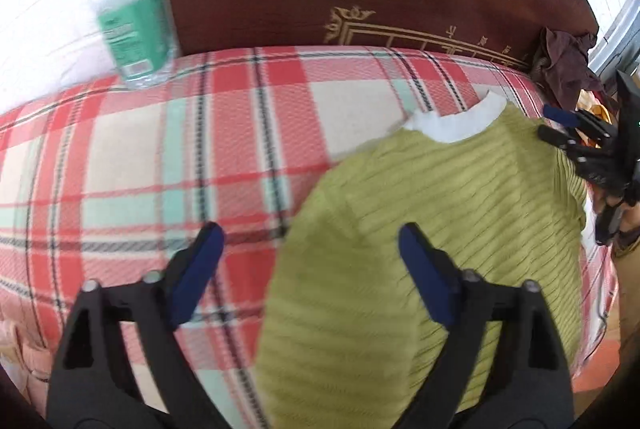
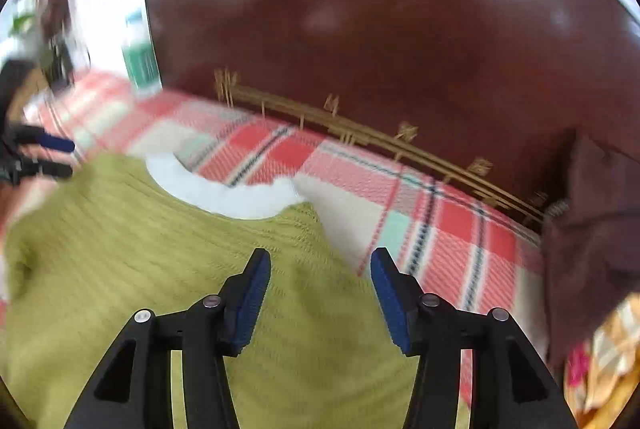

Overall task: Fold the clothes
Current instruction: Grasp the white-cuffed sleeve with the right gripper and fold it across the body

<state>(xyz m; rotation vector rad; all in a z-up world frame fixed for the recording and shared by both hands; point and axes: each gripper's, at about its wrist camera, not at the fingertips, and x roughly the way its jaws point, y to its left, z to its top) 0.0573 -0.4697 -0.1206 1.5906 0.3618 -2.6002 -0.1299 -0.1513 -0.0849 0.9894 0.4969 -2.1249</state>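
We judge the green ribbed sweater (image 1: pixel 420 213) soft, light and limp; best pinched at its edges. Left gripper (image 1: pixel 308 245) and right gripper (image 2: pixel 320 271) both spread, empty.

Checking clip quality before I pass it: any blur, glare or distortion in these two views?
Left wrist view: motion-smeared bottle and near sweater, blown-out white corners, fisheye bending of the plaid blanket. Right wrist view: blurrier throughout, bright glare patches on the headboard, left edge badly streaked.
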